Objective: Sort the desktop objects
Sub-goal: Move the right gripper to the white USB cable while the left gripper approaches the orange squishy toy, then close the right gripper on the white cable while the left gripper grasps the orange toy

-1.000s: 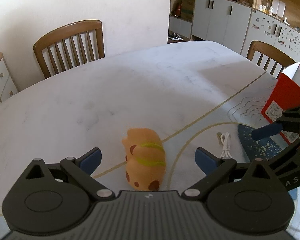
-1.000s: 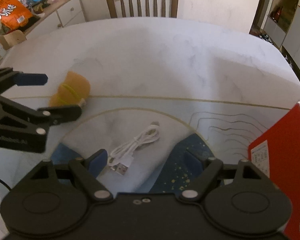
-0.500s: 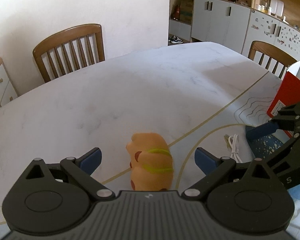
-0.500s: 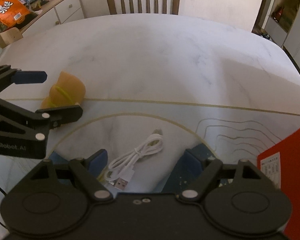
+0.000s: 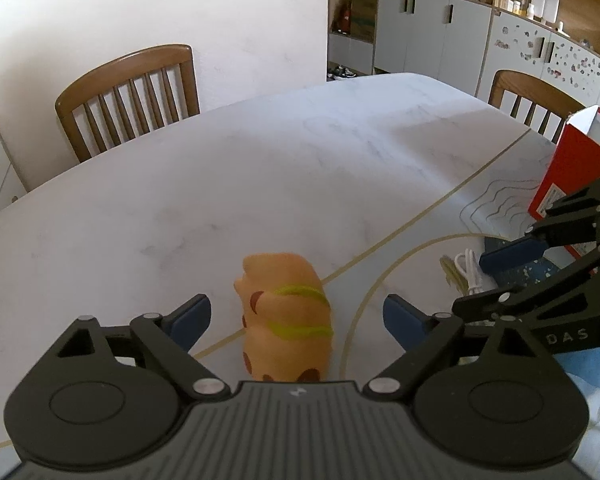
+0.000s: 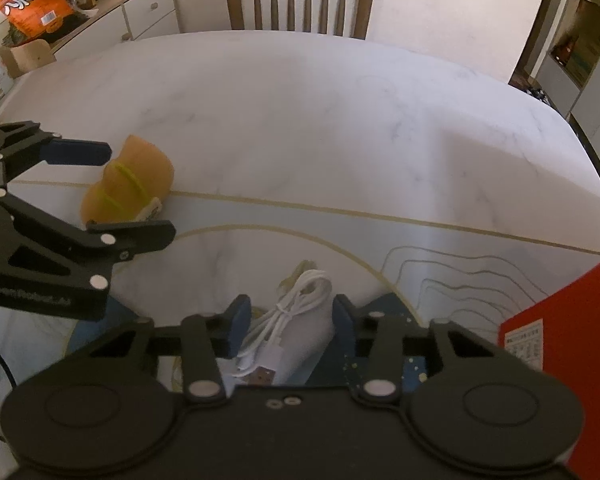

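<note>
Left gripper [image 5: 296, 318]: jaws wide and closing, with the orange squishy toy [image 5: 286, 316] between them on the marble table [image 5: 220, 184]; pads not touching it. Right gripper [image 6: 286, 326]: jaws narrow and closing around the coiled white USB cable [image 6: 288, 312]; contact cannot be confirmed. Only the right wrist view shows the cable's plug. The red box [image 5: 572, 168] shows its open top in the left view alone.

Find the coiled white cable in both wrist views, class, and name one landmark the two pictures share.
Left wrist view: white cable far right, beyond the other claw's blue pad.
Right wrist view: white cable bottom centre, between the closing right claw pads.
Shared landmark: orange toy.
</note>
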`<state>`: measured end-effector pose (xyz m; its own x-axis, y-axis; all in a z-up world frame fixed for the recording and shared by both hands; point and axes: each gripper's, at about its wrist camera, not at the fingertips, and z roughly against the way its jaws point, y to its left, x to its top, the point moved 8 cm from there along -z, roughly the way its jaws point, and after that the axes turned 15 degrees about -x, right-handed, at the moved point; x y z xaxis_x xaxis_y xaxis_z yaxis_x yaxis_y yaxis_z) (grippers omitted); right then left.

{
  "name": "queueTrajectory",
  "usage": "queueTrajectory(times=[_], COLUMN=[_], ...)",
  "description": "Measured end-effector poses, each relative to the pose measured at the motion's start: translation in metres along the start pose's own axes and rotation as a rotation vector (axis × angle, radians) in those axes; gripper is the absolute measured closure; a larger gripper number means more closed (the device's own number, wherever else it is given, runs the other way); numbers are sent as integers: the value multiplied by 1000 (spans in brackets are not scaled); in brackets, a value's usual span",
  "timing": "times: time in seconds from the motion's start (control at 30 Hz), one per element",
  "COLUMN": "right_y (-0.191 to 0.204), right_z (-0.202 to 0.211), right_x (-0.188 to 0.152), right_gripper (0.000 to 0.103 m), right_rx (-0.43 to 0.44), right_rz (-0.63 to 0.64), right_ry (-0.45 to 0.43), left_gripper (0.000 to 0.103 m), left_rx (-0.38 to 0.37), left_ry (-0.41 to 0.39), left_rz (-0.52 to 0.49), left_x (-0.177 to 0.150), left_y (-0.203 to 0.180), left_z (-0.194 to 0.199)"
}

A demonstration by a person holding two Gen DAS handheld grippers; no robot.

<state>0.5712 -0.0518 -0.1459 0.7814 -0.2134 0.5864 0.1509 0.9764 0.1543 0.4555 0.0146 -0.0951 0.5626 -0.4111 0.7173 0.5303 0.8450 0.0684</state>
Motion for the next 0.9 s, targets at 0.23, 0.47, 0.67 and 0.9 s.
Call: queueTrajectory(times=[0.23, 0.47, 0.67, 0.9], right_y=[-2, -5, -5, -7], right_z=[2, 3, 6, 10], right_x=[-2, -3, -4, -4], right_gripper=[77, 90, 91, 91], right_rx=[-10, -27, -33, -43], right_rz=[-3, -23, -38, -57], right_ry=[-3, -1, 1, -9], left_gripper=[23, 39, 55, 57], left_rx=[0, 13, 19, 4], left_ry=[5, 11, 9, 4], left_rz=[-2, -4, -12, -50], left_x=[-3, -5, -5, -3], left_y=[-1, -2, -3, -13], left_z=[-3, -5, -4, -2])
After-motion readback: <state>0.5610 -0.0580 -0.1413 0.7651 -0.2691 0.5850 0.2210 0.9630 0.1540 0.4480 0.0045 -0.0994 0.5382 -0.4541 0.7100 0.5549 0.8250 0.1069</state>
